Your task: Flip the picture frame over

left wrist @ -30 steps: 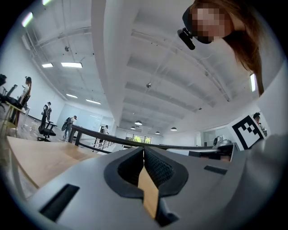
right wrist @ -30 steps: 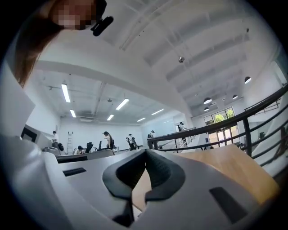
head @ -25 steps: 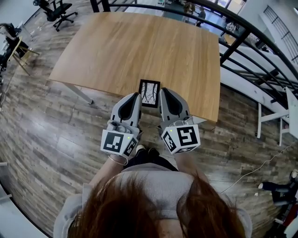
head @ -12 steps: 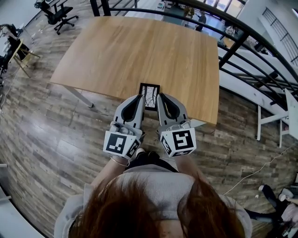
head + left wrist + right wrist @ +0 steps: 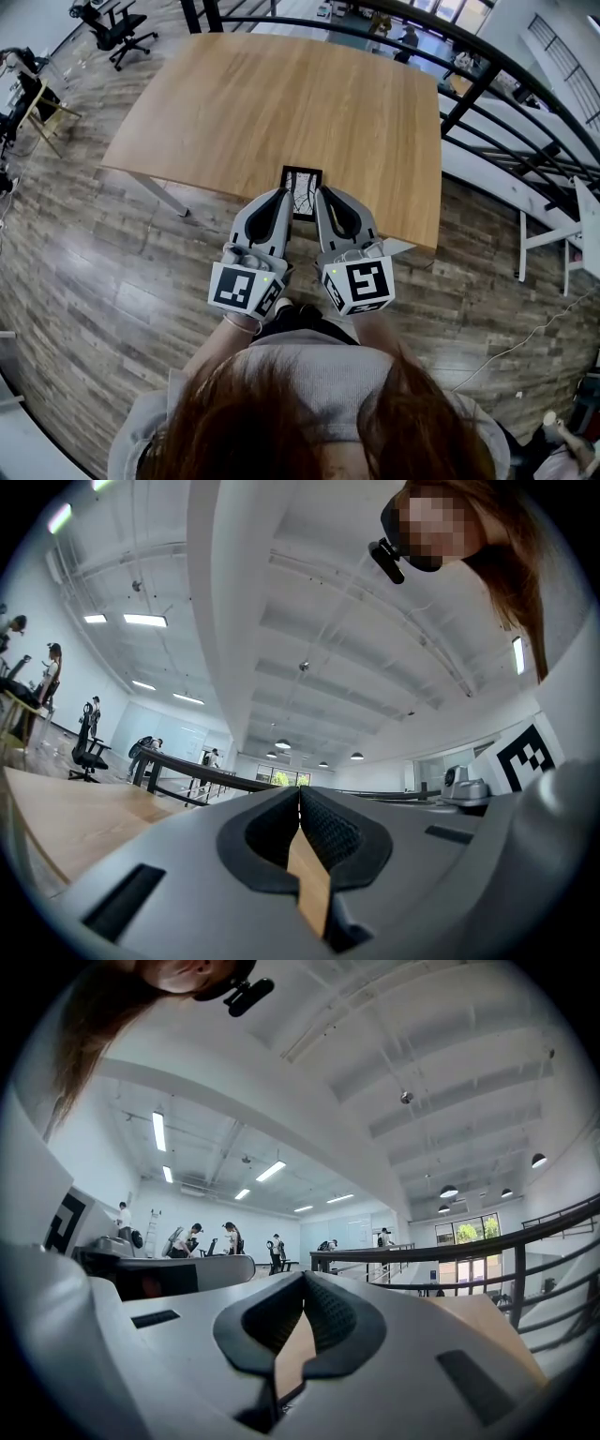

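Left gripper [image 5: 277,196] and right gripper [image 5: 324,193], both jaws together and empty, flank the picture frame [image 5: 301,190] at the table [image 5: 281,94] near edge. We see the table stretch wide beyond it.

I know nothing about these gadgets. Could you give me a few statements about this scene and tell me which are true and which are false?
1. The picture frame lies near the edge of the table closest to the person. True.
2. The left hand-held gripper has its jaws wide apart. False: they are together, with nothing between them.
3. The frame lies picture side up. True.
4. The right hand-held gripper is clamped on the frame. False: its jaws are shut on nothing; the frame lies between the two grippers.
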{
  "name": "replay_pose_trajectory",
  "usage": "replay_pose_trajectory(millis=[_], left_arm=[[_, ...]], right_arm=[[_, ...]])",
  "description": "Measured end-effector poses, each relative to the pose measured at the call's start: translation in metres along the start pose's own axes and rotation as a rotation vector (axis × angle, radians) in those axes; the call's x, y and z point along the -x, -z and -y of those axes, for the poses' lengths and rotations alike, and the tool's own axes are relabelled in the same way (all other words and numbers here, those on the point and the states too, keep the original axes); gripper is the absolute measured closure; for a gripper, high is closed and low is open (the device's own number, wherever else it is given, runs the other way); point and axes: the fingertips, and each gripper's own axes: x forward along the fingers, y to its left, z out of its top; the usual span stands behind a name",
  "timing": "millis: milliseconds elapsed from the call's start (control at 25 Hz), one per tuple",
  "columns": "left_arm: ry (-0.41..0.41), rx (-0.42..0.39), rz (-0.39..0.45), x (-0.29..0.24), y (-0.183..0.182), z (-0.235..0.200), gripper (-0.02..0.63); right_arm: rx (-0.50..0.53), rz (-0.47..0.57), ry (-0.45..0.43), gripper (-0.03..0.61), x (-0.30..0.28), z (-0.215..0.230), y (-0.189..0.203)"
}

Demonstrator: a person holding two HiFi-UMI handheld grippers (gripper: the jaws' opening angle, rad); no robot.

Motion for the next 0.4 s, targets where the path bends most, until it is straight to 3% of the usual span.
replay_pose_trajectory(millis=[400], left_arm=[[0.001,-0.004,0.005,0.0017,-0.0015,0.0038,0.605]], right_arm=[[-0.014,0.006,0.003,0.563,0.0037,0.0003,-0.0009]])
